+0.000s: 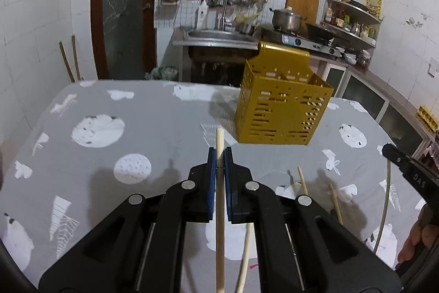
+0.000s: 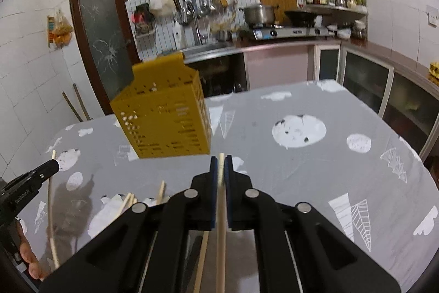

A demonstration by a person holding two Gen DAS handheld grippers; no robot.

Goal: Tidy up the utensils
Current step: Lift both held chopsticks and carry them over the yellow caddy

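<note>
Each gripper's fingers pinch one thin pale wooden chopstick: left gripper [image 1: 220, 155], right gripper [image 2: 221, 161]. The yellow metal holder with holes [image 1: 282, 103] stands ahead on the grey patterned bench [image 1: 153, 128]. More loose chopsticks [image 1: 303, 180] lie waiting, so most sorting is left.

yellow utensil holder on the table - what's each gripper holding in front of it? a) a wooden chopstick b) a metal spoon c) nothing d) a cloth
a: the left gripper is shut on a wooden chopstick, and the right gripper is shut on another chopstick, both short of the yellow utensil holder.
</note>
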